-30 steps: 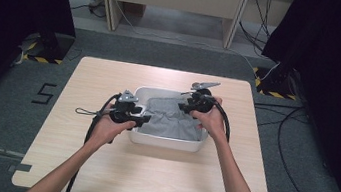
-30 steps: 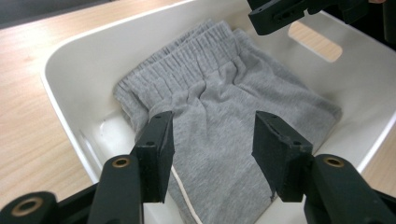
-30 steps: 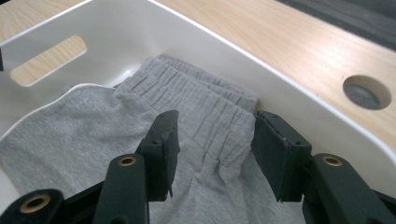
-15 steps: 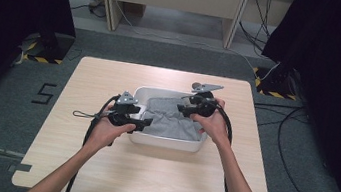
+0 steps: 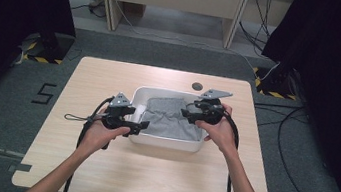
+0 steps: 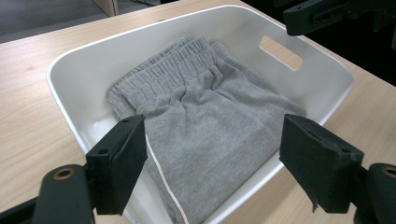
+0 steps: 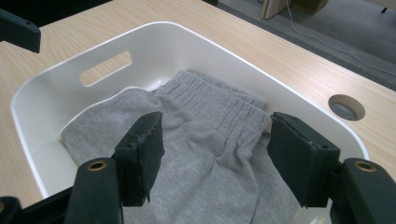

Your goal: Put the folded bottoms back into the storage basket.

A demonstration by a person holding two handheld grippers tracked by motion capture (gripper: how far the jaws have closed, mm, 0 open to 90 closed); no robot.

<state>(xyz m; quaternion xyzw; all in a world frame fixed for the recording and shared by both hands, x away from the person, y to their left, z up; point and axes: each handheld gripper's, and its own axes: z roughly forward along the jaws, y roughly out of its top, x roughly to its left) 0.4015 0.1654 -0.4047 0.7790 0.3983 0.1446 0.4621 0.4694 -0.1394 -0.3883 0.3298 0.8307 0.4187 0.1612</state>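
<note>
Grey folded shorts (image 6: 210, 121) lie in the white tub (image 6: 308, 60) on the bench (image 5: 157, 175). The left gripper (image 6: 212, 163) and right gripper (image 7: 215, 154) have their jaws spread wide, the cloth below and between them, untouched.

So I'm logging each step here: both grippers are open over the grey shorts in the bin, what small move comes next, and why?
Probably lower the left gripper onto the near edge of the grey shorts and close. Its jaws stand open, straddling the fabric without touching it, and the right gripper is likewise open above the waistband, so nothing in the white bin is gripped yet.
</note>
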